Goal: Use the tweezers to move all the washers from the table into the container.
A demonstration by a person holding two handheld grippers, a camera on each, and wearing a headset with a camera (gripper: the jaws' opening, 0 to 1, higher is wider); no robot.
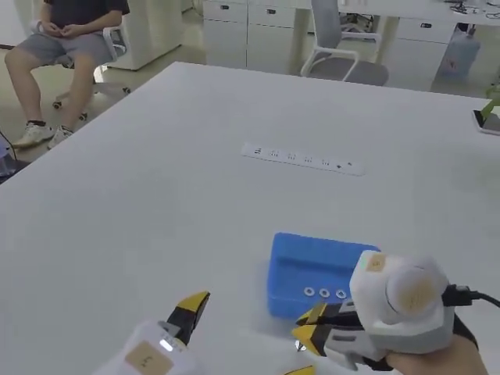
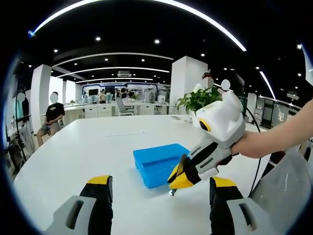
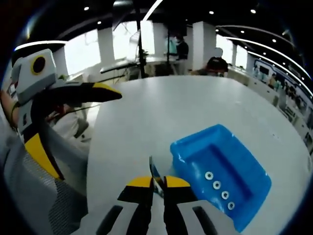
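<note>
Right gripper [image 3: 155, 185] is clamped on the tweezers [image 3: 154, 172], tips low over the table [image 1: 195, 156] just off the blue container's [image 1: 312, 244] near edge, probably working a washer, with four washers [image 3: 216, 185] already rowed inside and the left gripper [image 2: 161, 182] spread and parked clear on the left.

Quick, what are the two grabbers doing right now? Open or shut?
The left gripper is open and holds nothing.
The right gripper is shut on the tweezers.
</note>
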